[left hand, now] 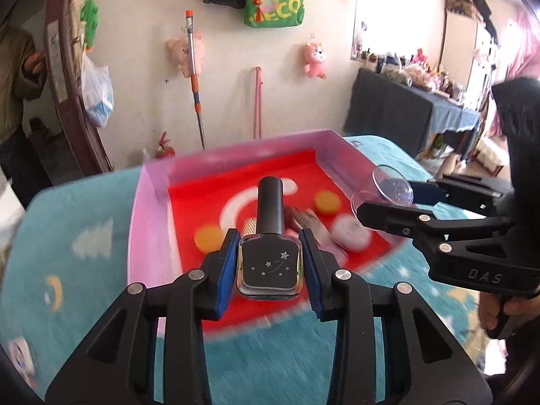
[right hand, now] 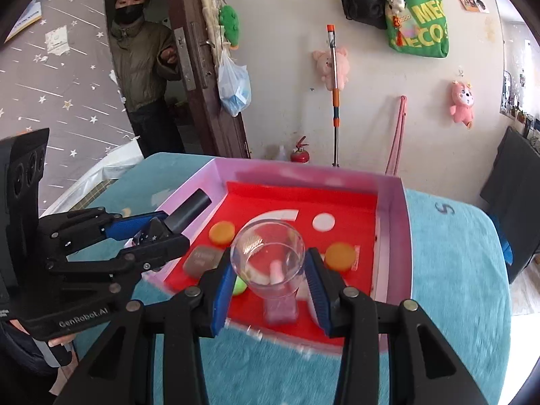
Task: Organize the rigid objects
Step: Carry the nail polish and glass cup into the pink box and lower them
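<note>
Left gripper (left hand: 268, 266) clamps bottle (left hand: 269, 263); right gripper (right hand: 270, 290) clamps cup (right hand: 268, 258). Both above box (right hand: 393, 236) front edge. Lower gently into bare red floor, clear of caps (right hand: 341, 256).

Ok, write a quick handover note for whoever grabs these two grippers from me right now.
Left gripper: shut on the black nail polish bottle, held above the near edge of the pink box.
Right gripper: shut on the clear plastic cup, also held over the box.
Already in the box: two orange caps, a grey-brown block, a pink bottle, a green piece, partly hidden.
Left to do: set the bottle and the cup down inside the box, then release. The frames are motion-blurred, so check placement.
</note>
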{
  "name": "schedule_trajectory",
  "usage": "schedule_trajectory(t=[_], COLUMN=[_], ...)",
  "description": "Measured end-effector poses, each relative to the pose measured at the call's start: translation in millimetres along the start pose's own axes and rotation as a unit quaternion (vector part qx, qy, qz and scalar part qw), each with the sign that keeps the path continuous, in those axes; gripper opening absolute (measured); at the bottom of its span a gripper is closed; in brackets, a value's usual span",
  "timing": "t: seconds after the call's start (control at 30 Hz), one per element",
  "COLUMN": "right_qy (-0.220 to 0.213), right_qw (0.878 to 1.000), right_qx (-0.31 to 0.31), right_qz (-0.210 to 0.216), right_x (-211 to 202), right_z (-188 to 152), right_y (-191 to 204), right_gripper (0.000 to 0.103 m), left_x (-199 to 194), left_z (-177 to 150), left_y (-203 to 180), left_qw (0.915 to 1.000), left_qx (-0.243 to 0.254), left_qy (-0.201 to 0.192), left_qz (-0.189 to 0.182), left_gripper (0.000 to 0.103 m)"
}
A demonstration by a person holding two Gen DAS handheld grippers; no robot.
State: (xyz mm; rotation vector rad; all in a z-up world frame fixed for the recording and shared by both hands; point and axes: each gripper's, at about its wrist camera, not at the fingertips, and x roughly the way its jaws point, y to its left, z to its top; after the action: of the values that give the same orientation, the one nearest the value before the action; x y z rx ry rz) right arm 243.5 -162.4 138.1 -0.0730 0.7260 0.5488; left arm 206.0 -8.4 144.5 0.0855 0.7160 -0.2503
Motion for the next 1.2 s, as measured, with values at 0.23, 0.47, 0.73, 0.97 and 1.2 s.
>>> schedule_trajectory(t=[0.23,0.47,0.73,0.97,1.2], right_qy=[0.060,0.117,0.156,0.183,0.194], right_qw=[0.997,0.991,0.984,0.979,0.977], right_qx=[0.027,0.020,0.029,0.036,0.034], right_qz=[-0.030,-0.068,-0.079,-0.080,-0.084], right_x=[63.0,113.9,140.9,155.3,160.0], right_z=[32.8,40.3,39.1,37.5,35.2], right_y=[-32.3,-43.7,-54.0,-55.7,-53.9], right_gripper=[0.044,0.044,0.044,0.044,0.044], left_x=[64.4,118.1,151.5,166.5,171.5], left_z=[38.8,44.7,42.4,43.1,41.2], left_y=[20.4,28.2,28.8,29.0,28.3], left_qw=[0.9979,0.9933,0.9885,0.9857,0.9838], left_qx=[0.005,0.013,0.015,0.008,0.004], left_qy=[0.063,0.115,0.150,0.169,0.179], left_qz=[-0.015,-0.012,-0.006,0.004,0.005], left_gripper=[0.034,0.034,0.034,0.034,0.034])
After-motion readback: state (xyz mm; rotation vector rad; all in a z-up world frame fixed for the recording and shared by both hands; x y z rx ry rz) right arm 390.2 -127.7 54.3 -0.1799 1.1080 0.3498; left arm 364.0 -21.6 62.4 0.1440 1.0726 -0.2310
